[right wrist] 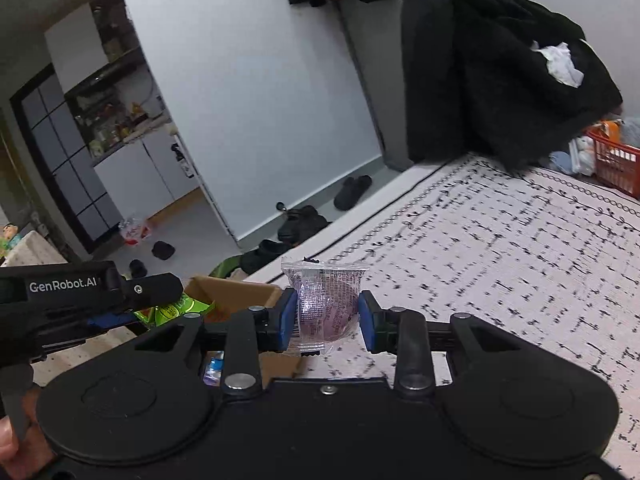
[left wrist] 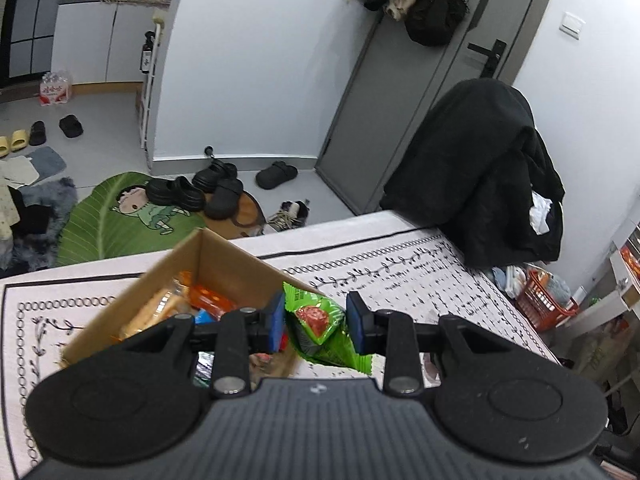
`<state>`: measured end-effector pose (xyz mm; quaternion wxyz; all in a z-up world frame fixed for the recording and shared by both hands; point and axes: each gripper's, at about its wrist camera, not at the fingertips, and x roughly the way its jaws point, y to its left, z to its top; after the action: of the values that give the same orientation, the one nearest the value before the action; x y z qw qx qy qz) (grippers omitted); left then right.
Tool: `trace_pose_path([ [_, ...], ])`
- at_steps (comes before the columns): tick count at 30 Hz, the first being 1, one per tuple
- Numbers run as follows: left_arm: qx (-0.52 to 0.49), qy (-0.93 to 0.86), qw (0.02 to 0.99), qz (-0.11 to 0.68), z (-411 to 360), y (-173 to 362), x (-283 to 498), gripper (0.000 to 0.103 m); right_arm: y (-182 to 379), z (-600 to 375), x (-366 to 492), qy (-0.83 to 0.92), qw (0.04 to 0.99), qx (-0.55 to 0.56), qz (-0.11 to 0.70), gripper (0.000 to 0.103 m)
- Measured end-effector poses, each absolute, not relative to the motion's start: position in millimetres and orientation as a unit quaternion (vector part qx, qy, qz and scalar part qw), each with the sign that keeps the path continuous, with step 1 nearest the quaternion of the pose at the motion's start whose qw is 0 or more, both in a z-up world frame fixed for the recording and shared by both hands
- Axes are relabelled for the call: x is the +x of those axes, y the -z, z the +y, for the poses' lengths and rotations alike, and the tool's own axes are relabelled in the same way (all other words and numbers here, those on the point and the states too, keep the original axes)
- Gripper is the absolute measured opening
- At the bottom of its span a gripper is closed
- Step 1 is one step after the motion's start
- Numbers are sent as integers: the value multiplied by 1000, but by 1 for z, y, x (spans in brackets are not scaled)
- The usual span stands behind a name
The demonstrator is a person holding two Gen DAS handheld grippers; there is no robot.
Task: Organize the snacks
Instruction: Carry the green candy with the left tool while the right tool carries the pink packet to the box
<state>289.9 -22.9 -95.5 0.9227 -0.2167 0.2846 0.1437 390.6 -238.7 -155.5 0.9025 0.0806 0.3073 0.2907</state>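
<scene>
**Left wrist view first: a snack in each pair of tongs, beside the box**

Left wrist view: my left tongs (left wrist: pixel 316 322) are clenched on a green snack packet (left wrist: pixel 320 326) with a red picture on its front; the blue pads (left wrist: pixel 276 320) press it from both sides, though the right pad may only just touch its crinkled edge; the packet hangs at the right corner of the cardboard box (left wrist: pixel 216 260), partly over the table (left wrist: pixel 420 280) with its patterned white cloth; inside the box lie an orange packet (left wrist: pixel 210 300) and a pale wrapped snack (left wrist: pixel 160 308), with more wrappers lower down that I cannot make out; beyond the table a black coat (left wrist: pixel 480 168) is draped over something at the far edge, an orange basket (left wrist: pixel 544 300) sits to the right, and black shoes (left wrist: pixel 192 192) rest on a green leaf-shaped rug (left wrist: pixel 104 224) on the floor.

Right wrist view: my right tongs (right wrist: pixel 328 316) grasp a clear packet (right wrist: pixel 326 304) holding something round and purple; both blue pads (right wrist: pixel 288 316) are tight against its sides; it is held above the table (right wrist: pixel 500 260), just right of the cardboard box (right wrist: pixel 240 288); my left tongs (right wrist: pixel 120 312) reach in from the left over the box, with the green snack packet (right wrist: pixel 176 308) showing beneath them; the black coat (right wrist: pixel 500 80) and orange basket (right wrist: pixel 616 164) sit at the far side.
</scene>
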Motion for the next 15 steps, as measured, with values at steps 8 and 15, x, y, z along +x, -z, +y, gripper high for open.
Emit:
trace_pose_path([
  [8, -221, -162, 920, 281, 1, 92, 280, 32, 150, -220, 384, -302, 901, 79, 301, 33],
  [15, -230, -178, 913, 288, 31, 97, 273, 32, 148, -200, 378, -313, 898, 75, 299, 33],
])
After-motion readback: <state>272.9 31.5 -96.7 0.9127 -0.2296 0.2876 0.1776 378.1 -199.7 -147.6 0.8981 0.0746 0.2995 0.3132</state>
